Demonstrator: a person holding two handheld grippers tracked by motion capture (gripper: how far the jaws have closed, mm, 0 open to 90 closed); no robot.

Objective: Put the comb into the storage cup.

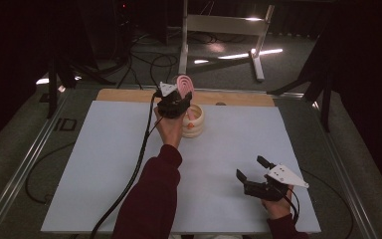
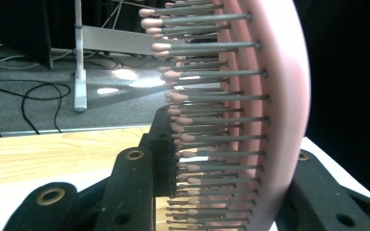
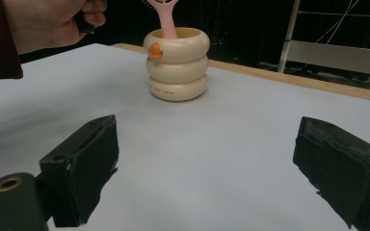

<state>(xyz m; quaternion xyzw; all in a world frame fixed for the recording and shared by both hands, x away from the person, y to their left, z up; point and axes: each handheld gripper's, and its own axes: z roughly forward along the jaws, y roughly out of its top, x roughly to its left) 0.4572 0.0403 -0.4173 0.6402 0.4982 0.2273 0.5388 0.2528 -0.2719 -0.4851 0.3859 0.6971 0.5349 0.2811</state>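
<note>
Nearest the person's edge of the counter (image 1: 104,189), toward its right corner, the right hand-held gripper (image 1: 251,172) rests low over the white surface with its jaws spread wide and nothing between them. In the right gripper view its two black pads (image 3: 94,166) stand far apart, with bare counter between them. A grey three-cornered plate sits on top of it, and a cable trails back from it toward the near edge.

Farther in, the person's left forearm in a dark red sleeve (image 1: 151,199) reaches up the middle of the counter toward its far edge.

Near the far edge, about midway along it, stands a cream holder (image 3: 177,65) shaped like three stacked rings, with a small orange mark on its upper ring. A pink hairbrush (image 1: 184,83) stands in it handle-down, its handle inside the holder and its head rising above the rim.

The left hand-held gripper (image 1: 176,99) is just above the holder and pinches the head of the hairbrush; in the left gripper view the jaws press on either side of the pink head, whose bristles (image 2: 207,96) point leftward.
</note>
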